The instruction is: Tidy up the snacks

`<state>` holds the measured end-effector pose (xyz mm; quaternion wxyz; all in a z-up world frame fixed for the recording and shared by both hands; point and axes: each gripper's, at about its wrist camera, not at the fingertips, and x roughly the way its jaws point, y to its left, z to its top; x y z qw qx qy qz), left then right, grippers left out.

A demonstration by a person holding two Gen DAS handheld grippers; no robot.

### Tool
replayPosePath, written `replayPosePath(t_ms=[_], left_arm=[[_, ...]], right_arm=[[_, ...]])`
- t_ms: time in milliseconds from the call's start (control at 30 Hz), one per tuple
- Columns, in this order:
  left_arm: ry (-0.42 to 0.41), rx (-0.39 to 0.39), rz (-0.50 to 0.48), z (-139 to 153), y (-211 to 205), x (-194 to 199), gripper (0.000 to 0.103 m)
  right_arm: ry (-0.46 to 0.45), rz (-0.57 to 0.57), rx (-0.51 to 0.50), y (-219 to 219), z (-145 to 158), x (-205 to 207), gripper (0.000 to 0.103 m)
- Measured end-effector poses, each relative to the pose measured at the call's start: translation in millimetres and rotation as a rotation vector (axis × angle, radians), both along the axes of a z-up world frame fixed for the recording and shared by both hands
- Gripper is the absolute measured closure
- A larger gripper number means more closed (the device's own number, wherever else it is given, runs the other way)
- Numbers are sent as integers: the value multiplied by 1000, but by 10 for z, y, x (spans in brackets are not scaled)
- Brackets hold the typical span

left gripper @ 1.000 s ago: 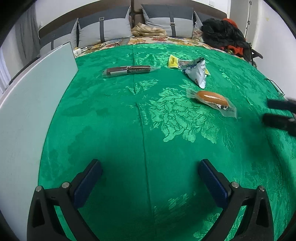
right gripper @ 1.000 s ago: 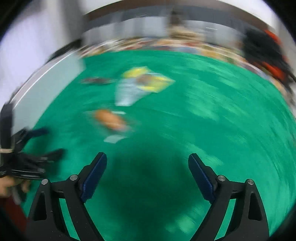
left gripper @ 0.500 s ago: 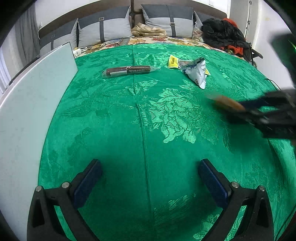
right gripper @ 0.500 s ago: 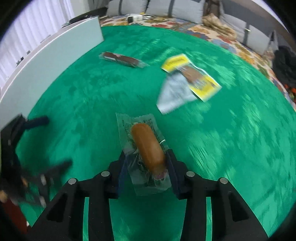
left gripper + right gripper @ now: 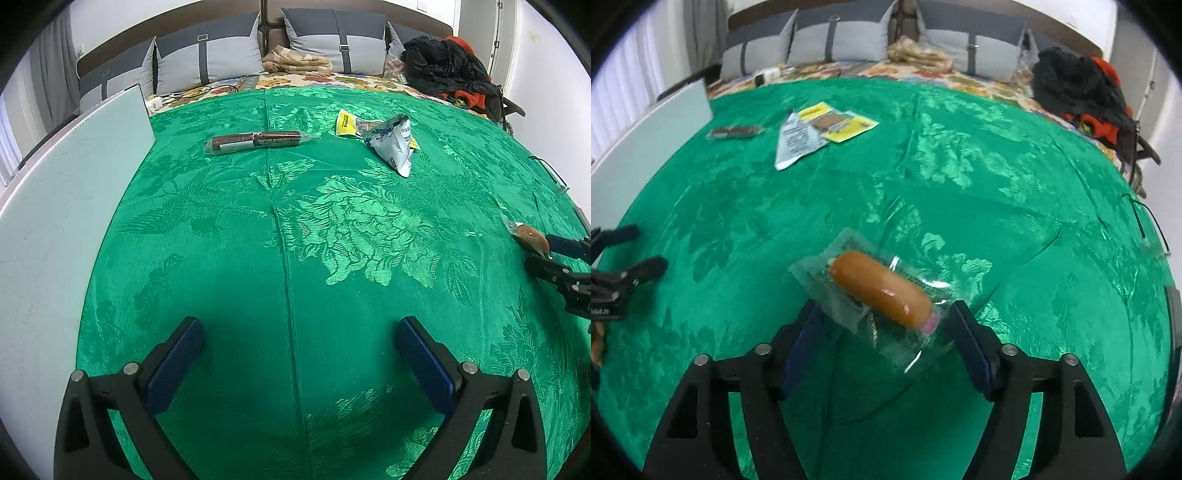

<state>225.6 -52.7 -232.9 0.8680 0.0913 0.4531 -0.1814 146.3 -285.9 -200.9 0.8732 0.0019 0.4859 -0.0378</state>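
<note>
My right gripper [image 5: 886,332] holds a clear-wrapped sausage [image 5: 881,288] by its wrapper, lifted above the green cloth; the jaws stand partly apart, and the sausage lies tilted across them. In the left wrist view it shows at the far right [image 5: 532,236] with the right gripper [image 5: 554,254]. My left gripper [image 5: 299,354] is open and empty, low over the cloth. A brown bar [image 5: 258,141] [image 5: 735,132], a silver-white packet [image 5: 395,146] [image 5: 796,142] and a yellow packet [image 5: 347,120] [image 5: 842,123] lie farther back.
A white board [image 5: 66,206] runs along the left side of the green cloth [image 5: 295,229]. Grey pillows [image 5: 207,62], a beige folded cloth [image 5: 297,62] and dark clothing [image 5: 447,70] lie at the back. A cable [image 5: 1145,221] lies at the right.
My right gripper closed on the sausage, lifted it off the cloth and carried it to the right. The jaws now stand wider than half a second ago. My left gripper stayed still.
</note>
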Motion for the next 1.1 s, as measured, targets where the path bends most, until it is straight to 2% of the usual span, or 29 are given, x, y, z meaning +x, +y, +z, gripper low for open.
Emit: replayPosePath(t_ms=[100, 233, 1100], left_arm=[[0, 0, 0, 2, 2, -8, 0], [0, 0, 0, 3, 6, -15, 0], [1, 0, 2, 0, 0, -5, 0]], right_arm=[[-25, -24, 22, -40, -35, 18, 22], [-36, -26, 27, -46, -41, -21, 21], [-39, -36, 26, -40, -41, -22, 20]])
